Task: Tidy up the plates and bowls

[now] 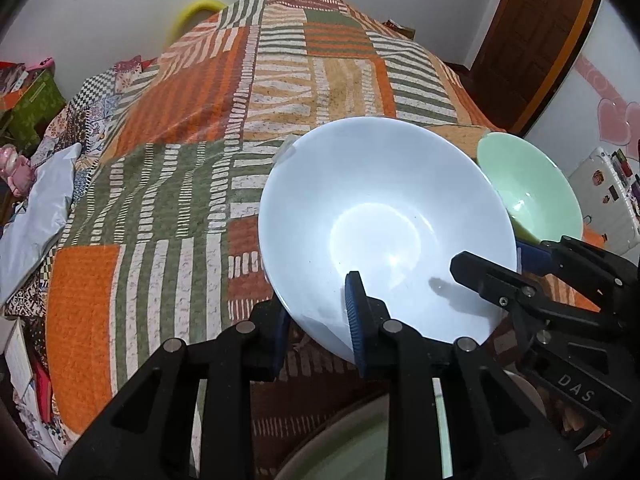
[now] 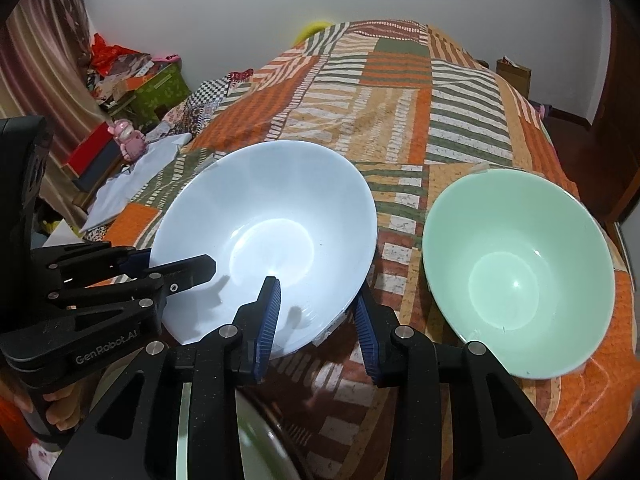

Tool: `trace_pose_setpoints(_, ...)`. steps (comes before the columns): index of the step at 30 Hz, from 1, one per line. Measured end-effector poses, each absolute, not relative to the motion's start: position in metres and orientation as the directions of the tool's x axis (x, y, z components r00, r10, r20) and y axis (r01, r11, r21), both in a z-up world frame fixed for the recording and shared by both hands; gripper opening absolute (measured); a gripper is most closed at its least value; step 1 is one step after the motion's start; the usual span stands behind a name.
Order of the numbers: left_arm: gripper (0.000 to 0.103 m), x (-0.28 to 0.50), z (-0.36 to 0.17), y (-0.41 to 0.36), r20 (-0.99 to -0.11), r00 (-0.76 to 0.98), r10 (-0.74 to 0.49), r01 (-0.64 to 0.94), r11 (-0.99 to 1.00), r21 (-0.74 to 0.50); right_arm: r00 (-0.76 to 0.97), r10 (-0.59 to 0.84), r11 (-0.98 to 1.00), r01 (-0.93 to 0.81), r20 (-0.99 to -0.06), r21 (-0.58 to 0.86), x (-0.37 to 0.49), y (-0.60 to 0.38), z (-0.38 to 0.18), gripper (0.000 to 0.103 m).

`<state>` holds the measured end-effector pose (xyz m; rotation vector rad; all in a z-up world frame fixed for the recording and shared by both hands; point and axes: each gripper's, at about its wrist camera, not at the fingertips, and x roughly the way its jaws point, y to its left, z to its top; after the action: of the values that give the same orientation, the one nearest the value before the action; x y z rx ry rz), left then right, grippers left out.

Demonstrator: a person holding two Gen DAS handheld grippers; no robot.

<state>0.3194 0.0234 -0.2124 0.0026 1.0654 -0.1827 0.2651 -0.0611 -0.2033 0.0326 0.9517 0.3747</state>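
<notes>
Nearest the cameras, under both grippers, lay the pale rim of a plate point(image 1: 352, 432), mostly hidden, so I could not tell how many pieces were stacked there. Just above it, the left gripper point(image 1: 320, 316) had its jaws closed on the near rim of the white bowl point(image 1: 384, 216), one pad inside and one outside. The right gripper point(image 2: 316, 316) pinched the same rim from the other side, and the bowl was tilted. Beside it the green bowl point(image 2: 520, 272) rested on the patterned bedspread point(image 2: 360, 100), not touched. In my judgement the sorting was only started: both bowls were waiting for placing.
</notes>
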Motion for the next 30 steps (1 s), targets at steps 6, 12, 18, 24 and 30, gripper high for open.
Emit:
trace_pose_setpoints(6, 0.026, 0.301, -0.194, 0.026, -0.850, 0.505, -0.149, 0.146, 0.986, -0.086, 0.542, 0.337, 0.932, -0.309, -0.770, 0.191, 0.253, -0.060, -0.189, 0.033)
trace_pose_setpoints(12, 0.026, 0.281, -0.176, 0.030, -0.830, 0.536, -0.154, 0.136, 0.986, -0.095, 0.563, 0.344, 0.929, -0.321, -0.752, 0.185, 0.240, -0.057, -0.175, 0.033)
trace_pose_setpoints(18, 0.026, 0.257, -0.159, 0.037, -0.810, 0.567, -0.152, 0.125, 0.987, -0.098, 0.577, 0.356, 0.923, -0.340, -0.735, 0.180, 0.227, -0.050, -0.163, 0.033)
trace_pose_setpoints(24, 0.026, 0.232, -0.145, 0.048, -0.790, 0.594, -0.151, 0.108, 0.988, -0.107, 0.587, 0.367, 0.916, -0.364, -0.721, 0.170, 0.210, -0.039, -0.151, 0.033)
trace_pose_setpoints(30, 0.026, 0.205, -0.135, 0.064, -0.778, 0.612, -0.147, 0.092, 0.989, -0.114, 0.596, 0.375, 0.909, -0.387, -0.710, 0.155, 0.192, -0.025, -0.143, 0.033)
